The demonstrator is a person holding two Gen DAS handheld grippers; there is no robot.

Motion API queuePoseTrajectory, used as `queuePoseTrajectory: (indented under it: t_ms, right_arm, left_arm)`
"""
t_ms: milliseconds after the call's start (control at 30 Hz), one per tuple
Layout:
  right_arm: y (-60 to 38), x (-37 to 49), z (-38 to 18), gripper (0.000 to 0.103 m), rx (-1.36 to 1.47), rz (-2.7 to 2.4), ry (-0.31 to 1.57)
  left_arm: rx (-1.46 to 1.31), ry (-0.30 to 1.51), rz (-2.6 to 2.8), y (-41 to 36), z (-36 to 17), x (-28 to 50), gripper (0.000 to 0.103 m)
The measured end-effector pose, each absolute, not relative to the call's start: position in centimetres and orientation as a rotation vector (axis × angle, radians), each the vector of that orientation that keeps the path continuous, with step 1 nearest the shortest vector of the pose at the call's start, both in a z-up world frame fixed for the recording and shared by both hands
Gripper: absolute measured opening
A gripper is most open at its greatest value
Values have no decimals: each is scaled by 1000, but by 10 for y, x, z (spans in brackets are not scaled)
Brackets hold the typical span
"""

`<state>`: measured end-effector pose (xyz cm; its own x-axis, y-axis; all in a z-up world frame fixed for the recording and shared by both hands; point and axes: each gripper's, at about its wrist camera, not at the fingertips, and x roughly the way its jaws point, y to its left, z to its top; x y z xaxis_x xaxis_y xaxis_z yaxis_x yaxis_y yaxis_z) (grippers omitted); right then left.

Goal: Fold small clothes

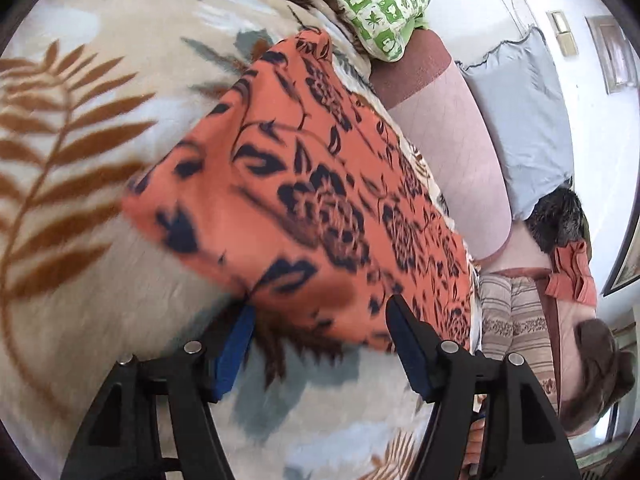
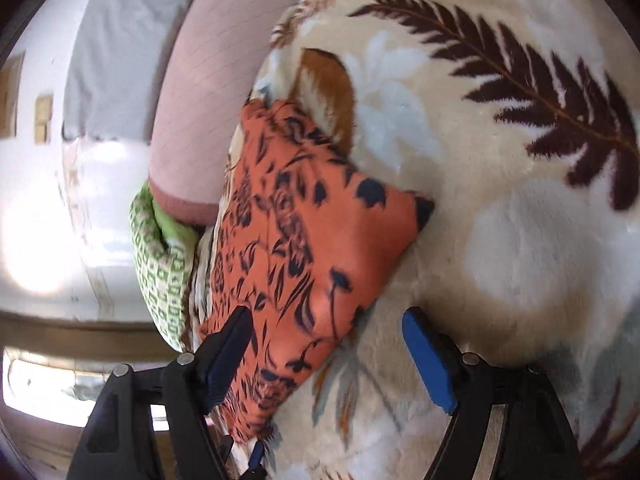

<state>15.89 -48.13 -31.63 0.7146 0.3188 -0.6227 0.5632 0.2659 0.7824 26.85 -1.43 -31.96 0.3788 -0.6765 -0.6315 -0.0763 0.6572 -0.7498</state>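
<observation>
An orange cloth with a dark floral print lies folded on a cream fleece blanket with leaf prints. My left gripper is open, its blue-padded fingers spread at the cloth's near edge, with the edge lying between them. In the right wrist view the same cloth lies on the blanket. My right gripper is open, straddling the cloth's near corner. Neither gripper grasps the cloth.
A green-and-white patterned pillow and a pink bolster lie beyond the cloth, with a grey pillow by the wall. More orange cloth and a striped fabric lie at the right. The bed edge runs along the left of the right wrist view.
</observation>
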Motion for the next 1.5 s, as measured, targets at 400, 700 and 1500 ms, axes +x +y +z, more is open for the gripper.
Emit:
queuePoseTrajectory:
  t_ms: [400, 700, 1500]
  right_arm:
    - [-495, 195, -332, 24, 1276, -254, 688]
    - [-476, 168, -268, 17, 1076, -270, 608]
    - [-495, 59, -243, 66, 1090, -557, 686]
  left_arm:
    - [-822, 1105, -411, -27, -331, 301, 23]
    - [-684, 1067, -468, -42, -297, 282, 17]
    - [-612, 1183, -442, -43, -291, 241, 42]
